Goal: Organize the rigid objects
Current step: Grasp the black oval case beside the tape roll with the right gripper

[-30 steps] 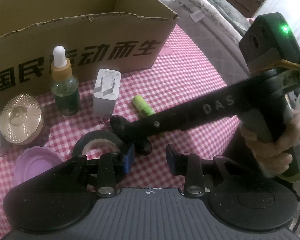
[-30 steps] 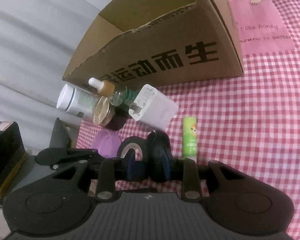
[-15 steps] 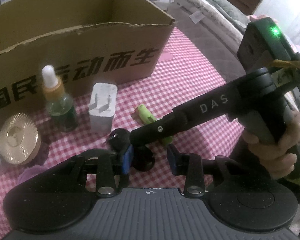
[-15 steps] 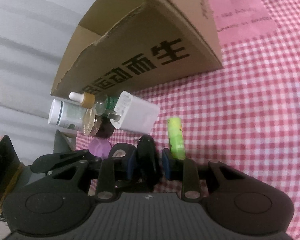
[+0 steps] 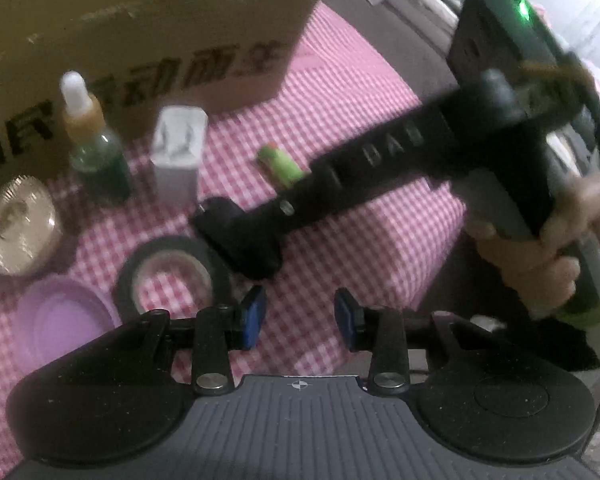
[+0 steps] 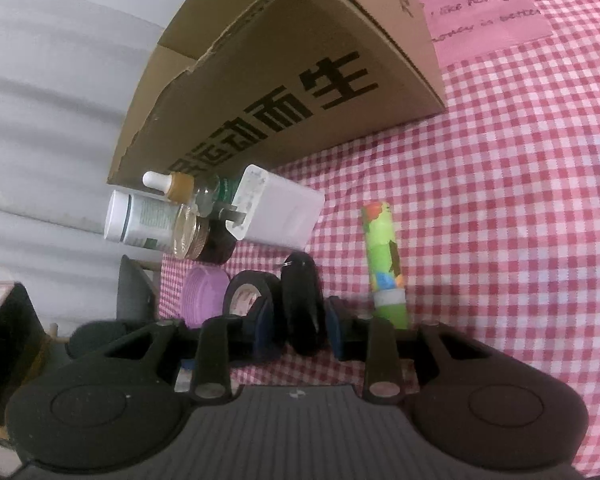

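cardboard box [image 6: 300, 80]: fills more of the right wrist view than a second ago, open top tipped away, nothing of the pile seen going in yet
checkered cloth [image 6: 500, 200]: everything to be sorted sits on it in front of the box
right gripper [image 6: 298, 322]: this is where the change is: a second ago its blue pads were coming in around the small black piece, now they stand narrow and pressed to both its sides, the piece edge-on between them
left gripper [image 5: 300, 318]: a small gap between its pads with only cloth showing through, holding nothing, hovering near the tape roll; its picture is smeared now where it was sharp before
hand [image 5: 540, 248]: wrapped on the right tool's handle at the far right of the left wrist view
white charger [image 6: 276, 216]: same spot by the box wall, beside the bottles
tape roll [image 5: 172, 272]: flat on the cloth just beside the right tool's tip, back in full view of the left wrist camera
green tube [image 6: 384, 264]: lying on the cloth, untouched
black piece [image 6: 302, 300]: caught low over the cloth between tape roll and tube; lifted or not, i can't tell
meaning: the grasp looks made, so the carry to the box seems the likely next step
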Demonstrator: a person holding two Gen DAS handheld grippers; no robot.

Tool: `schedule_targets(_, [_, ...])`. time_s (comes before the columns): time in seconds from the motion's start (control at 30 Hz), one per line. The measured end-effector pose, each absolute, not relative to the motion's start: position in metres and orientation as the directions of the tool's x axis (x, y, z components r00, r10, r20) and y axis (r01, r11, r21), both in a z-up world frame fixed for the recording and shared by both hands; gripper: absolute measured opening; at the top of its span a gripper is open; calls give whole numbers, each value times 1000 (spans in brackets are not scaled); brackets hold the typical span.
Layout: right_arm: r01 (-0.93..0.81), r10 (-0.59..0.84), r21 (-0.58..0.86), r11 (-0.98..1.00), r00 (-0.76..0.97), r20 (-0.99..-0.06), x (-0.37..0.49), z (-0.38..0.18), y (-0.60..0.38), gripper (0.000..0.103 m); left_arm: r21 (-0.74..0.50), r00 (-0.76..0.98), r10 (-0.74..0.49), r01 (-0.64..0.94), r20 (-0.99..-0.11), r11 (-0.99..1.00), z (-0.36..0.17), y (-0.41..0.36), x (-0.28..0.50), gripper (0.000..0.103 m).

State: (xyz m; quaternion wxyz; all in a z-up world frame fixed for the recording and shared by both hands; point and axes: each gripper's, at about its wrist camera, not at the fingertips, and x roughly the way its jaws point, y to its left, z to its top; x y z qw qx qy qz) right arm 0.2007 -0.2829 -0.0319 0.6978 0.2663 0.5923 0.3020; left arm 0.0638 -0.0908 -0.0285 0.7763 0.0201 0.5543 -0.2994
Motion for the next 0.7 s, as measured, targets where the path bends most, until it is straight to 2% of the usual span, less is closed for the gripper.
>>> schedule_targets(0.2, [-110,727,719,687,115,-677,201,-34,-268,33,-225,258,-378,473,-889,852,-32,-97,64,37])
schedule_targets(0.7, [-112,727,719,686,142,-671,199,-30,-295,34,-238,279,-412,495,-867,836,-28,-111,86,38])
